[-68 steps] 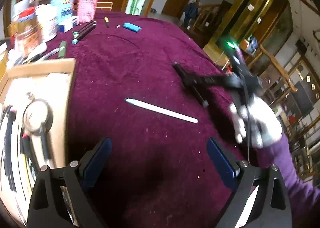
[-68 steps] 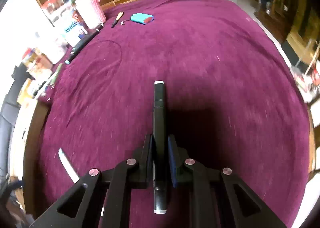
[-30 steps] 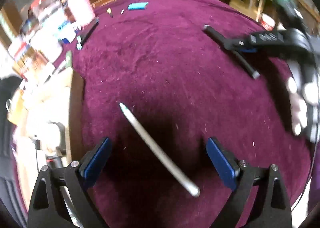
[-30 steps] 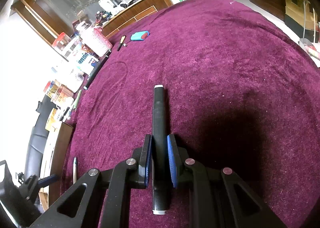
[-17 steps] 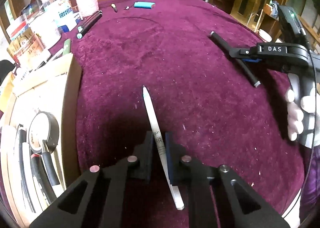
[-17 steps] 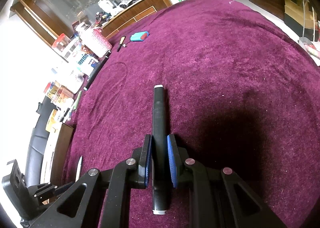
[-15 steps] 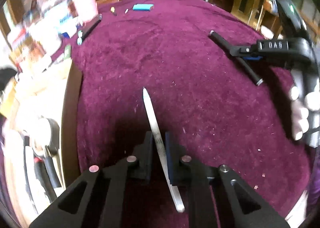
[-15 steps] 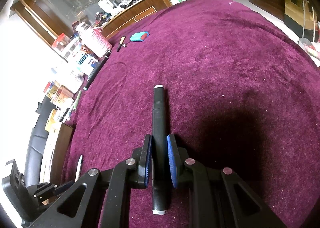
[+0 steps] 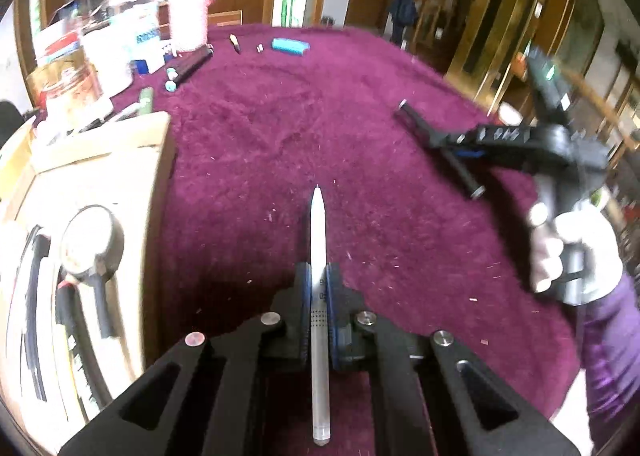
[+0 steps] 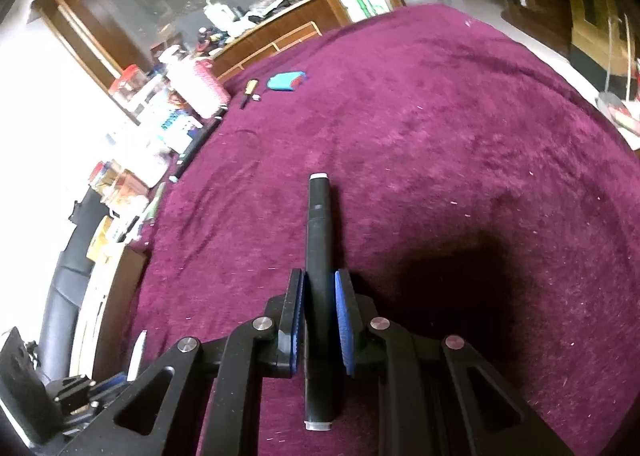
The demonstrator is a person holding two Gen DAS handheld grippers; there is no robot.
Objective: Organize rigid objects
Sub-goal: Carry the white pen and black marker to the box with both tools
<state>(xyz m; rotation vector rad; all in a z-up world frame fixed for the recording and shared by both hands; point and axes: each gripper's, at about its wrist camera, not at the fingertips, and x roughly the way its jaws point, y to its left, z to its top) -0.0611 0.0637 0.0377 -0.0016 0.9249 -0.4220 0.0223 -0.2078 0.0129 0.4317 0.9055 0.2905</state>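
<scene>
My left gripper (image 9: 319, 280) is shut on a white pen (image 9: 319, 240) that points forward above the purple tablecloth (image 9: 300, 127). My right gripper (image 10: 319, 292) is shut on a black marker (image 10: 318, 240), also held above the cloth. In the left wrist view the right gripper (image 9: 440, 143) shows at the right with the black marker (image 9: 464, 171), held by a white-gloved hand. In the right wrist view the left gripper (image 10: 116, 378) and the white pen's tip (image 10: 138, 348) show at the lower left.
An open cardboard box (image 9: 100, 191) at the left holds a magnifying glass (image 9: 90, 240) and pens. Jars and bottles (image 9: 80, 67) crowd the far left. Black markers (image 9: 192, 63), a small knife (image 9: 235, 43) and a blue case (image 9: 290, 45) lie at the far side.
My left gripper closed on the white pen that lay on the cloth and lifted it; the pen now points straight ahead. My right gripper kept hold of the black marker.
</scene>
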